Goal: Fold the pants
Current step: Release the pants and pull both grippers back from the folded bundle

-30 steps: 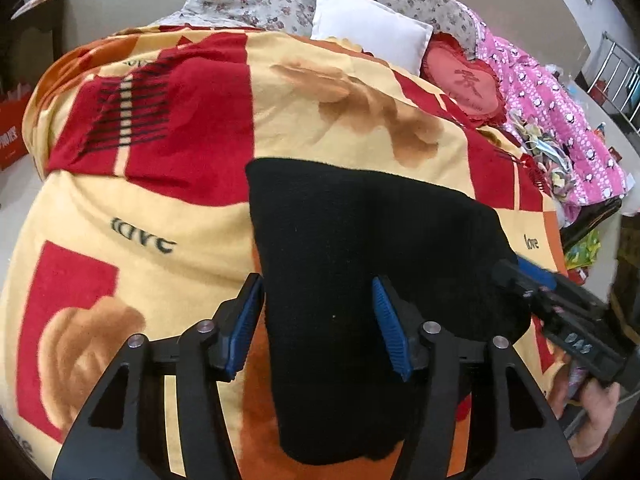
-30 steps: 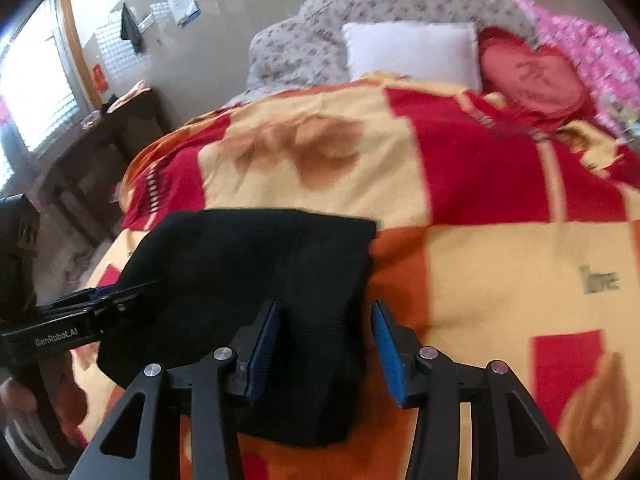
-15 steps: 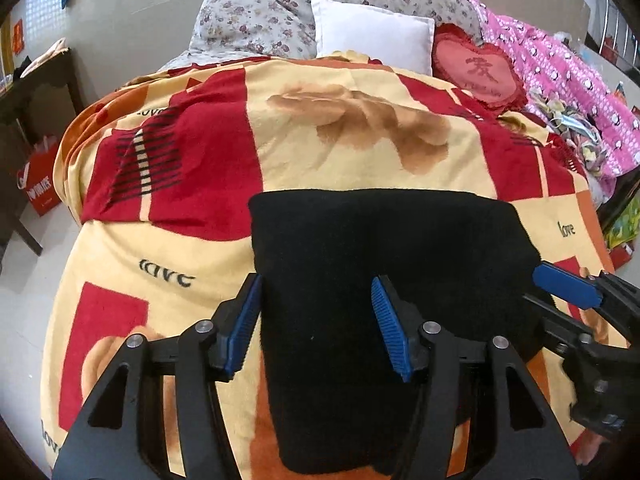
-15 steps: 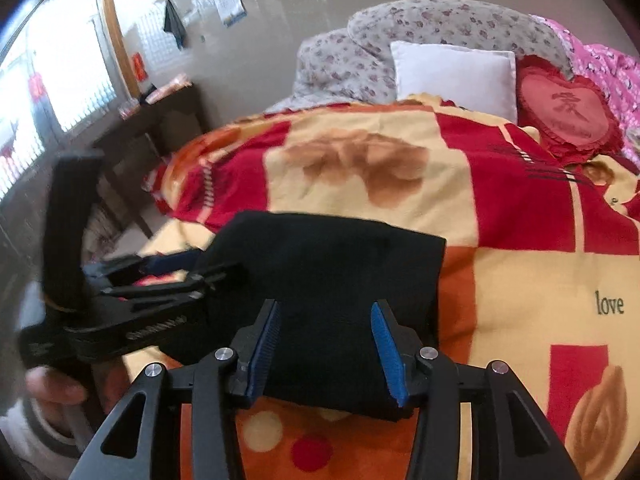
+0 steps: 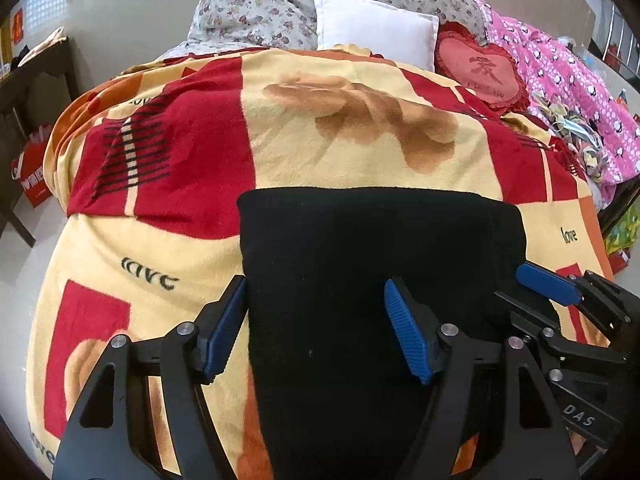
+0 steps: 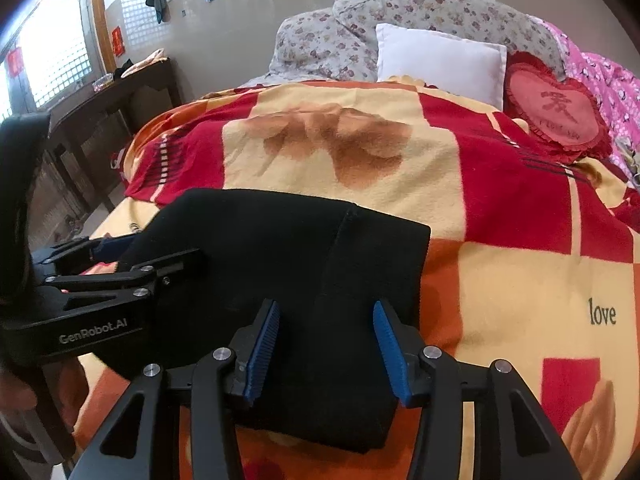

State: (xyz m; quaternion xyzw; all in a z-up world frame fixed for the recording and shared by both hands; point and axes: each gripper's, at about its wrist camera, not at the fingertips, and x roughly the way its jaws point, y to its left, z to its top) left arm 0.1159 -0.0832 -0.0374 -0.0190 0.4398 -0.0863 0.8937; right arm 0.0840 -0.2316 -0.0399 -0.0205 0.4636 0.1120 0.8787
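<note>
The black pants [image 5: 360, 264] lie folded in a flat rectangle on the red and yellow blanket [image 5: 360, 152], near the bed's front edge. They also show in the right wrist view [image 6: 288, 256]. My left gripper [image 5: 316, 320] is open above the pants' left part, holding nothing. My right gripper [image 6: 326, 340] is open above their right part, holding nothing. The right gripper shows at the right of the left wrist view [image 5: 560, 304]; the left gripper shows at the left of the right wrist view [image 6: 120, 276].
A white pillow [image 5: 372, 28], a red heart cushion [image 5: 484, 68] and floral bedding [image 5: 256, 12] lie at the bed's head. A pink quilt [image 5: 560, 80] lies on the right. A dark table [image 6: 112, 96] stands left of the bed.
Both grippers have drawn back and risen from the pants, so more of the bed shows. The pants lie still and folded. Both grippers stay open.
</note>
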